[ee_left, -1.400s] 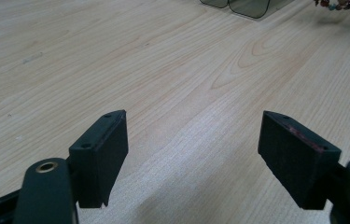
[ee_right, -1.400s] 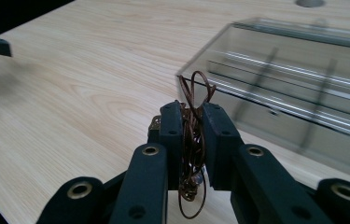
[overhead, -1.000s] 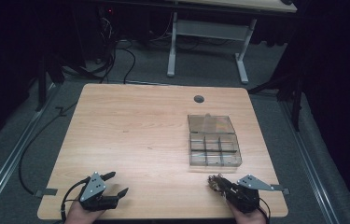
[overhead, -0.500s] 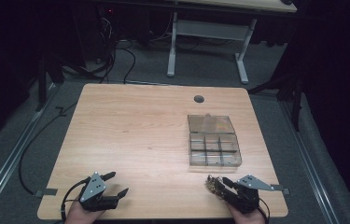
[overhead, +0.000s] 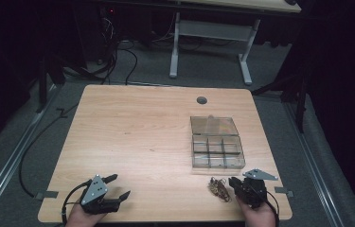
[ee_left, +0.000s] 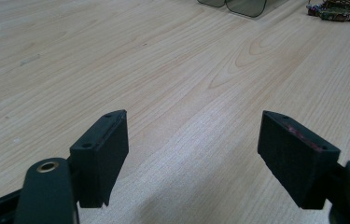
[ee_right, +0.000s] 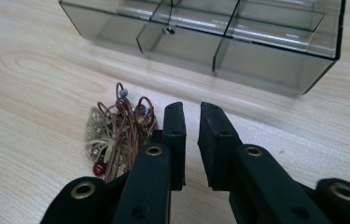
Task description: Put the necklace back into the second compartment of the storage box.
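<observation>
A tangle of jewellery [ee_right: 116, 140], thin brown wire loops strung with small blue-grey and red beads around a pale gold filigree piece, lies on the wooden table [overhead: 137, 137] near its front edge, just in front of the compartment box [overhead: 217, 152] and just beside the right gripper [ee_right: 192, 122]. The right gripper's jaws have just been closing; they stand nearly together with a narrow gap and nothing between them, the left jaw's outer side next to the wire. The left gripper [ee_left: 193, 140] rests at the table's front left corner, well apart from the tangle, its jaws spread wide over bare wood. Compared with the earlier high view, both hands, the tangle and the box lie in the same places. The box is smoky transparent plastic with square cells and a hinged lid [overhead: 214, 126] lying open behind it; the table shows light wood grain; the jaws are matte black and blocky.
</observation>
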